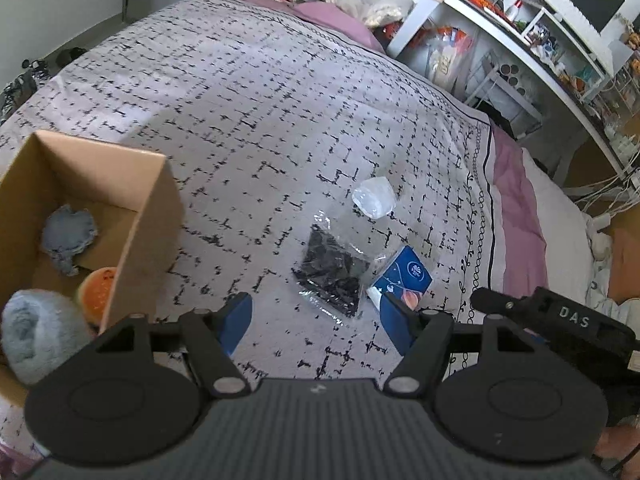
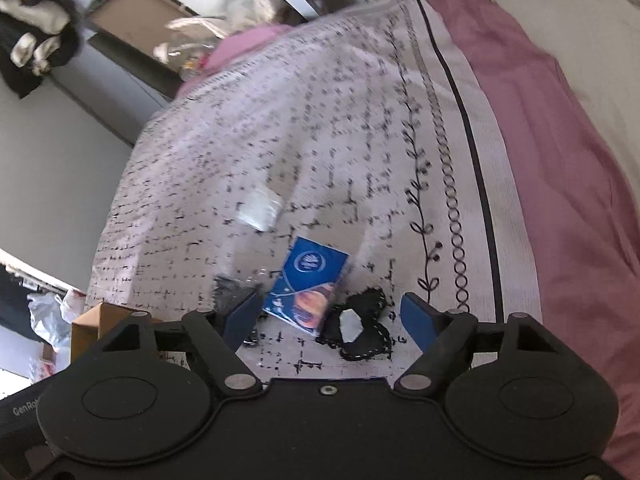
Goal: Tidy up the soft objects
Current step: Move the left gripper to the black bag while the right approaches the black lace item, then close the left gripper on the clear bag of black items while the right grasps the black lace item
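Right hand-held gripper gapes wide, empty, over the bed; blue packet lies just ahead at 12 o'clock, long axis toward 1. Left hand-held gripper also wide, empty, farther; box at its 9.

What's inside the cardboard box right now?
In the cardboard box: a blue-grey crumpled cloth, an orange ball and a fluffy blue roll. The near corner is hidden.

Matt brown cardboard forms the box; fuzzy cloth items are seen inside it. Beside it, glossy clear plastic wraps a black item, on woven printed bedspread.
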`<state>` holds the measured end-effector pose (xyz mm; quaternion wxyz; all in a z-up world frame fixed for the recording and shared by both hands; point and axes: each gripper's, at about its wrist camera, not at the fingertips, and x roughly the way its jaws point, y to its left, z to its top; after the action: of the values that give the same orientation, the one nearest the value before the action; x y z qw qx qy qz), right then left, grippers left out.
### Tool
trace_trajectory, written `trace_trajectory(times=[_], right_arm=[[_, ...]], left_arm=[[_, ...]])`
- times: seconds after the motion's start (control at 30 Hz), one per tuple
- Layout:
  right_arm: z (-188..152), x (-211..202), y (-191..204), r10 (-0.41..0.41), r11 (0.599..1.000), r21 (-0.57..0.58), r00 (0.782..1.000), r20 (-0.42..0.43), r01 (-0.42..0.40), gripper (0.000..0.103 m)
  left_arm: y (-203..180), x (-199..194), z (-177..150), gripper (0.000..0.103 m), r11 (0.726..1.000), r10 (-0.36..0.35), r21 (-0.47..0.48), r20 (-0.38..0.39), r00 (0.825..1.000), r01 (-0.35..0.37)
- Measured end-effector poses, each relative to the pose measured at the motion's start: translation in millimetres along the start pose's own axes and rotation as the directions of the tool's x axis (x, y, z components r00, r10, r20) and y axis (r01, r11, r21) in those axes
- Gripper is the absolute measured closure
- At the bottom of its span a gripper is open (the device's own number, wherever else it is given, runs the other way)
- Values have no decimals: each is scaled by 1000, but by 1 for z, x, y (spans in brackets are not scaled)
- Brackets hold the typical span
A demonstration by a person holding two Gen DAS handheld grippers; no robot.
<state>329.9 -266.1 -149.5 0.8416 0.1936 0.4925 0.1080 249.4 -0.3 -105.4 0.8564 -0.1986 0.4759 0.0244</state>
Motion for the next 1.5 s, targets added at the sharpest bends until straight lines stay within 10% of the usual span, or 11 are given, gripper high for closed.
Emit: trace_trajectory(times=[0.87,1.5], right_arm=[[4,69,-27,-44,996,62,982,-181,56,54],[3,60,-18,-23,1000,11,988,-153,25,82]], left_arm=[[-18,106,15,34,998,57,-4,-115,992,-58],[-27,95,9,48,1000,27,16,-60,998,-26]])
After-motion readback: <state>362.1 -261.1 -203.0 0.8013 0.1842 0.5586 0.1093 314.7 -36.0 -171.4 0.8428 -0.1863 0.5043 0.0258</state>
